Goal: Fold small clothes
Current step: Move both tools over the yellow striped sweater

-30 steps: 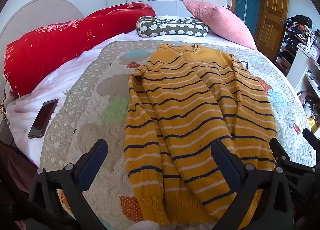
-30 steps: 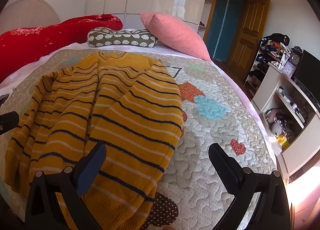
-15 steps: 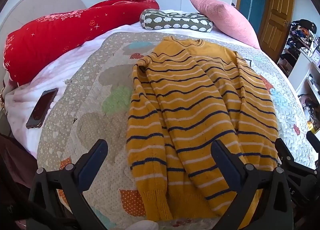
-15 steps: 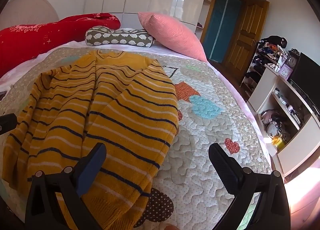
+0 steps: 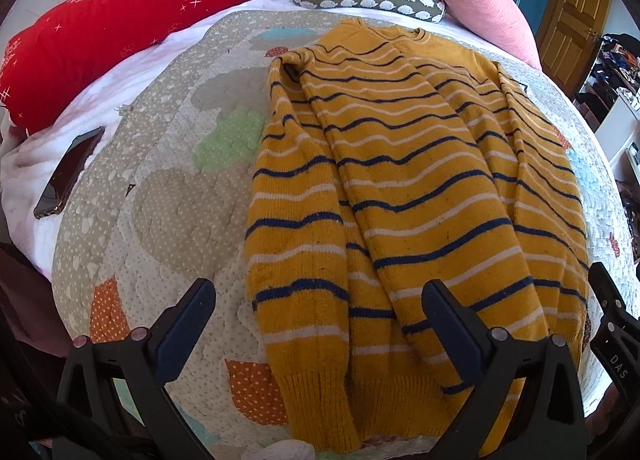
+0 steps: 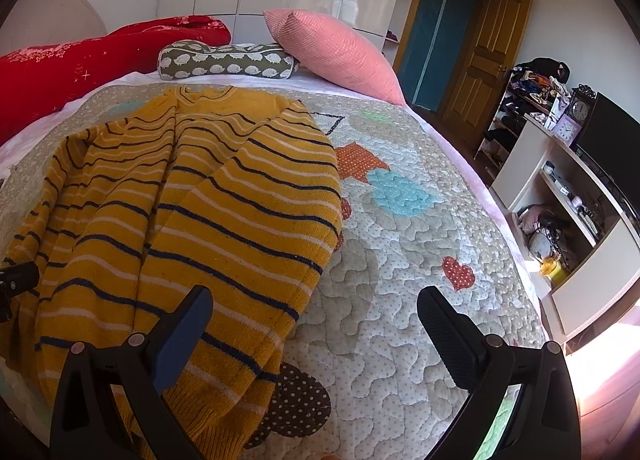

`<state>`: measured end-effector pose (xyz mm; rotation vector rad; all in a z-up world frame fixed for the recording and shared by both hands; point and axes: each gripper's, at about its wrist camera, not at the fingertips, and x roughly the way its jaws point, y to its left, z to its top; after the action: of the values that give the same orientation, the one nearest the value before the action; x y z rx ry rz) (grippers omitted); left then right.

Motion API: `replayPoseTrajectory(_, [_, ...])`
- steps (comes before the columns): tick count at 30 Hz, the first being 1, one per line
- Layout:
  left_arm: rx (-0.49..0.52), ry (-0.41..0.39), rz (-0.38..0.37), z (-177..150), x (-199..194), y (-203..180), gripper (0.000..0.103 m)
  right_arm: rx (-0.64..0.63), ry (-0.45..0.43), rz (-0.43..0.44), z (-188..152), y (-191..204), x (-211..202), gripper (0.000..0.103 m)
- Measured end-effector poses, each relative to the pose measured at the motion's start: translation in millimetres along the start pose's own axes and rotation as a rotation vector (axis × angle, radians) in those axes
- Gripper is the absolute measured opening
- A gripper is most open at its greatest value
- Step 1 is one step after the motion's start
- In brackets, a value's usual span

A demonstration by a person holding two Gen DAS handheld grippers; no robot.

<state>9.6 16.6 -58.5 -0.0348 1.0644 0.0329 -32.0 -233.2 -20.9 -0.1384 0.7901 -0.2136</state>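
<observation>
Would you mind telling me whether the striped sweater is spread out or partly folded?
Partly folded: both sleeves of the striped sweater lie turned in over its body, hem still unfolded near the camera.

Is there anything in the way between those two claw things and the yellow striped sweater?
Nothing visible. The left gripper and right gripper are open, hovering right over the sweater's hem end.

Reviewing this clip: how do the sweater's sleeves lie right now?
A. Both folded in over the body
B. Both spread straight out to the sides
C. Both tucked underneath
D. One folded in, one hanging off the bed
A: both striped sleeves of the sweater lie lengthwise on top of its body, on the quilt.
</observation>
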Motion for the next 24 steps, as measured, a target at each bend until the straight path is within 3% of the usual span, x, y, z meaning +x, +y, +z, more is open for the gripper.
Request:
replayPoseTrajectory(7, [-0.062, 0.088, -0.061, -7.5, 25.0, 11.9, 0.103, 0.038, 0.063, 0.025, -5.8, -12.0, 17.2, 0.103])
replayPoseTrajectory(11, [-0.063, 0.077, -0.072, -12.4, 28.1, 13.8, 0.103, 0.109, 0.151, 0.067, -13.8, -27.1, 38.8, 0.103])
replayPoseTrajectory(15, [-0.059, 0.027, -0.066, -20.3, 26.4, 12.5, 0.103, 0.241, 0.223, 0.176, -25.8, -49.1, 56.3, 0.103])
replayPoseTrajectory(20, [-0.089, 0.011, -0.080, -23.7, 26.3, 15.7, 0.103, 0.257, 0.220, 0.209, -29.6, -50.2, 56.6, 0.103])
replayPoseTrajectory(24, [-0.083, 0.026, -0.092, -22.2, 24.6, 16.9, 0.103, 0.315, 0.146, 0.242, -40.0, -56.5, 52.3, 0.103])
